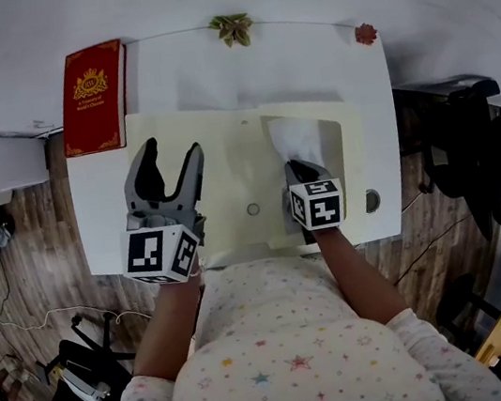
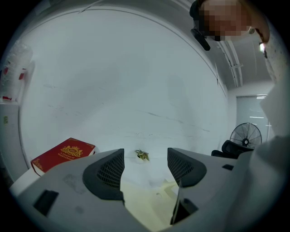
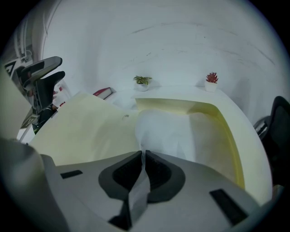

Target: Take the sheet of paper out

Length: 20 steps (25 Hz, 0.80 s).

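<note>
- White table [image 1: 368, 108]: shown from above in the head view, with all the other items borne on it.
- Pale yellow folder [image 1: 234, 159]: laid open across the middle of the table. In the right gripper view its left leaf [image 3: 86, 131] is seen tilted up, and a raised yellow edge is seen along the right side.
- Sheet of paper [image 1: 302, 138]: white, held inside the right half of the folder, within the yellow border. Its near edge [image 3: 167, 131] is gathered into a crease that runs up into the right gripper.
- Red book [image 1: 94, 97]: closed, with a gold emblem on the cover, placed at the table's far left corner, just beside the folder (also seen low on the left in the left gripper view [image 2: 63, 154]).
- Left gripper [image 1: 173, 151]: held over the left half of the folder. Its jaws are spread wide [image 2: 145, 170] and nothing is caught between them.
- Right gripper [image 1: 300, 169]: set at the near edge of the sheet. Its jaws are pressed together on the paper [image 3: 142, 156], and a thin fold of it is seen pinched between the pads.
- Green plant [image 1: 231, 28]: a small ornament at the middle of the far edge [image 3: 142, 81].
- Red plant [image 1: 365, 33]: a smaller ornament at the far right corner [image 3: 211, 78].
</note>
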### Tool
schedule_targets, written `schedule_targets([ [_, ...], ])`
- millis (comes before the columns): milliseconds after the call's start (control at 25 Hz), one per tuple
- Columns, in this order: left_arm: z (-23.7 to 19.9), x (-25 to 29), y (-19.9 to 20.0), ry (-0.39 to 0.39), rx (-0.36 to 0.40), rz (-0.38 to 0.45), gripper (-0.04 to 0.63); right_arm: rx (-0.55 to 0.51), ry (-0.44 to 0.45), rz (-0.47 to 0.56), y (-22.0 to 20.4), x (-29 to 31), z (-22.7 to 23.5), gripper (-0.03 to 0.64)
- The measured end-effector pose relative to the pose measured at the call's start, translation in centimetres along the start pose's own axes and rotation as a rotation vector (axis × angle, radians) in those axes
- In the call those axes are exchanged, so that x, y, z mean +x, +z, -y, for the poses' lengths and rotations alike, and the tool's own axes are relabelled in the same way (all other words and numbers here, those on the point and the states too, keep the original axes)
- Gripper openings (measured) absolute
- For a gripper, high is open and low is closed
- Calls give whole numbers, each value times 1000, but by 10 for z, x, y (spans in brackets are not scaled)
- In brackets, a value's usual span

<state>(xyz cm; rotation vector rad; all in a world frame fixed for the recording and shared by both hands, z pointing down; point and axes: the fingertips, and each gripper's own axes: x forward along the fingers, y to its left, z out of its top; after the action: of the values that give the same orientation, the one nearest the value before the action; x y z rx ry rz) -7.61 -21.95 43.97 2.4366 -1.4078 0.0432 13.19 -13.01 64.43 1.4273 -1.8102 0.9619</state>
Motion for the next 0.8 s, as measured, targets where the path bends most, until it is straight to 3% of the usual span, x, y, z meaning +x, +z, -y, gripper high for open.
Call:
schedule_targets([
  [800, 2, -21, 10, 29, 16, 31, 275, 26, 75, 51, 12, -15, -10, 18],
])
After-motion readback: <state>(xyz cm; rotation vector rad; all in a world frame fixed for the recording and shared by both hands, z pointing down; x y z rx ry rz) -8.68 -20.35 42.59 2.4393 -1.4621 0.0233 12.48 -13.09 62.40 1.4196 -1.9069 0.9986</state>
